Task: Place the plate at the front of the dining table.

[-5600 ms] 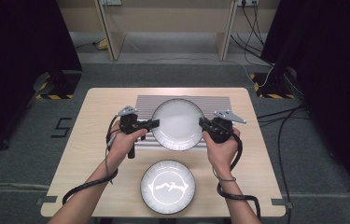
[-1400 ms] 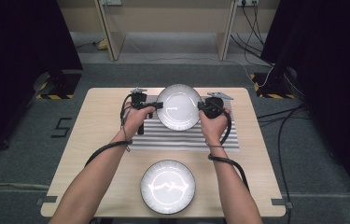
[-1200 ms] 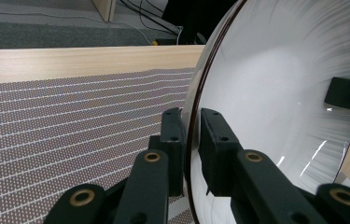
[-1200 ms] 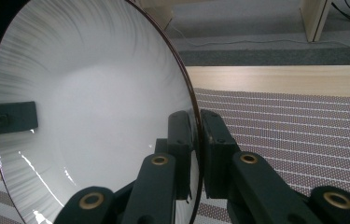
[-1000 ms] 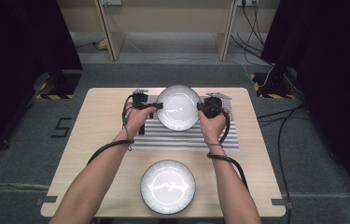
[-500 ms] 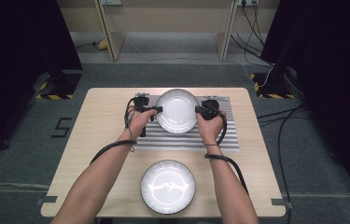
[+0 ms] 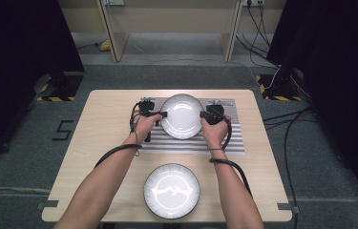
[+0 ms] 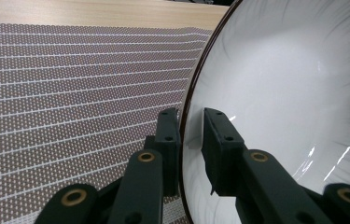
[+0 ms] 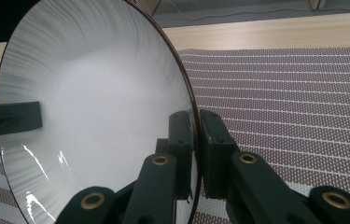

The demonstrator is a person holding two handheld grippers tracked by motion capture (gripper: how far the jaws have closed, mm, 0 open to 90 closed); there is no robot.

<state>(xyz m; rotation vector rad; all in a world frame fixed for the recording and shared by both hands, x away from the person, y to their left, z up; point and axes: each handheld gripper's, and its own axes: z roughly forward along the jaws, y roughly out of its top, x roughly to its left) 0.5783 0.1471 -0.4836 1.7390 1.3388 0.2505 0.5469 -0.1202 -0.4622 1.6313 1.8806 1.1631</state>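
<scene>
A white plate with a dark rim [image 7: 181, 116] is over the far part of the striped mat [image 7: 186, 143], tilted towards me. My left gripper [image 7: 163, 114] straddles its left rim: in the left gripper view [image 8: 191, 116] the outer pad lies at the rim and a narrow gap shows between the inner pad and the plate [image 8: 294, 93]. My right gripper [image 7: 203, 114] is shut on the plate's right rim, and in the right gripper view [image 9: 196, 116] both pads pinch the edge of the plate [image 9: 93, 107]. The opposite jaw shows across the plate as a dark block.
A second plate with a grey ribbed rim [image 7: 172, 191] lies on the wooden table [image 7: 105, 143] near its front edge, between my forearms. Cables trail from both grippers along my arms. Dark curtains and shelf legs stand beyond the table.
The plate has gone from the mat's middle to its far part. Over the last second it settled slightly lower and squarer between my hands.
</scene>
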